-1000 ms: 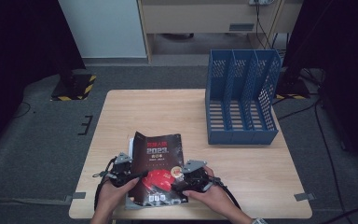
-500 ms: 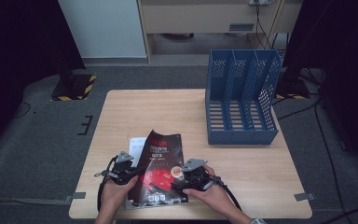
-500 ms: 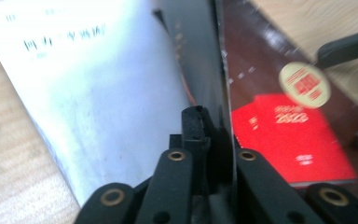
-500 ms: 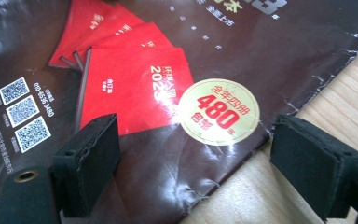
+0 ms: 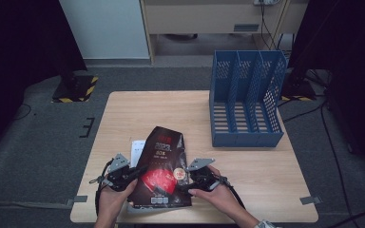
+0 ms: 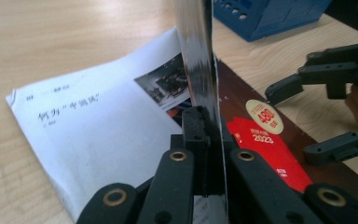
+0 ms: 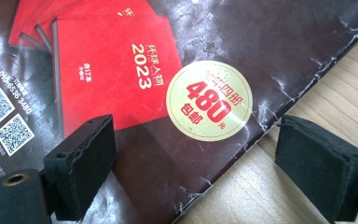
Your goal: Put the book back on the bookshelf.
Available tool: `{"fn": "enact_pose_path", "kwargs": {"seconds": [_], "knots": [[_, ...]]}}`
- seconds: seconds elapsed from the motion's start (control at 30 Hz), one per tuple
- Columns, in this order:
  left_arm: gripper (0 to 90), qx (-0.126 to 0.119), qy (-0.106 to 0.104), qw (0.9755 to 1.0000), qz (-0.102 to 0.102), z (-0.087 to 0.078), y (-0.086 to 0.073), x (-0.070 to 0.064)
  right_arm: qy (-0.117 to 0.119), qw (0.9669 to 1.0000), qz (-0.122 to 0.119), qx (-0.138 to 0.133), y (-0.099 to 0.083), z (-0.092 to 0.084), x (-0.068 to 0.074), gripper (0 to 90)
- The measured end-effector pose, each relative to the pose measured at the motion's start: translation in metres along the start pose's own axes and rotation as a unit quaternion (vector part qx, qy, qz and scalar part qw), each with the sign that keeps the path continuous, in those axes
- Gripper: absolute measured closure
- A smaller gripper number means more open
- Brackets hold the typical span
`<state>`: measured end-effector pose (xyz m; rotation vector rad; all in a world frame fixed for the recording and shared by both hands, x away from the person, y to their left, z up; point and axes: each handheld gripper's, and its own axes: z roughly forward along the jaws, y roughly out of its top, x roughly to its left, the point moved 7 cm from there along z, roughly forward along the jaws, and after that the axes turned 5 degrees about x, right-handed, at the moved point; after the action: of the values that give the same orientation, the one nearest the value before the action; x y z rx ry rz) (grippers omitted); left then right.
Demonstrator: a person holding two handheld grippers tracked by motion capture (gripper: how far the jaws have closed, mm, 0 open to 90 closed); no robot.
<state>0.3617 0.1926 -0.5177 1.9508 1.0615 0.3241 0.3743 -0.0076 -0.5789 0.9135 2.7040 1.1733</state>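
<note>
A glossy dark magazine (image 5: 164, 166) with a red block and a round yellow price sticker (image 7: 208, 100) lies near the table's front edge. My left gripper (image 5: 133, 172) is shut on its left edge, and that edge stands upright between the jaws (image 6: 199, 70). My right gripper (image 5: 187, 183) is open at the magazine's right edge, one pad (image 7: 84, 163) over the cover and the other pad (image 7: 321, 165) over bare wood. The left gripper view also has the right gripper (image 6: 326, 112), its jaws apart. A white printed sheet (image 6: 98, 126) lies under the magazine on the left.
A blue three-slot file rack (image 5: 247, 99) stands at the back right of the wooden table (image 5: 147, 114). Dark floor and cables surround the table. Both hands come in over the front edge.
The left gripper has raised the magazine's left edge, so the magazine tilts up and has slid slightly right. The right gripper has shifted a little toward the right edge.
</note>
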Motion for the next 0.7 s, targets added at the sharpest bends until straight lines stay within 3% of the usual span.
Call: {"fn": "enact_pose_path", "kwargs": {"seconds": [0.2,0.37,0.53,0.7], "knots": [[90.0,-0.018,-0.006,0.9998,0.005,-0.0046,0.0037,-0.0029,0.013,0.9998,0.014,0.002,0.0009,0.0019,-0.0035,9.9],[90.0,-0.038,-0.012,0.9992,0.006,-0.0104,0.0055,-0.0032,0.042,0.9988,0.027,0.004,0.0035,0.0027,-0.0014,10.1],[90.0,-0.037,-0.013,0.9992,0.000,-0.0095,0.0038,-0.0012,0.047,0.9987,0.017,0.007,0.0048,0.0052,0.0031,10.3],[89.4,-0.018,-0.004,0.9998,-0.013,-0.0053,-0.0026,0.0051,0.045,0.9990,0.009,0.003,0.0037,0.0058,0.0054,10.7]]}}
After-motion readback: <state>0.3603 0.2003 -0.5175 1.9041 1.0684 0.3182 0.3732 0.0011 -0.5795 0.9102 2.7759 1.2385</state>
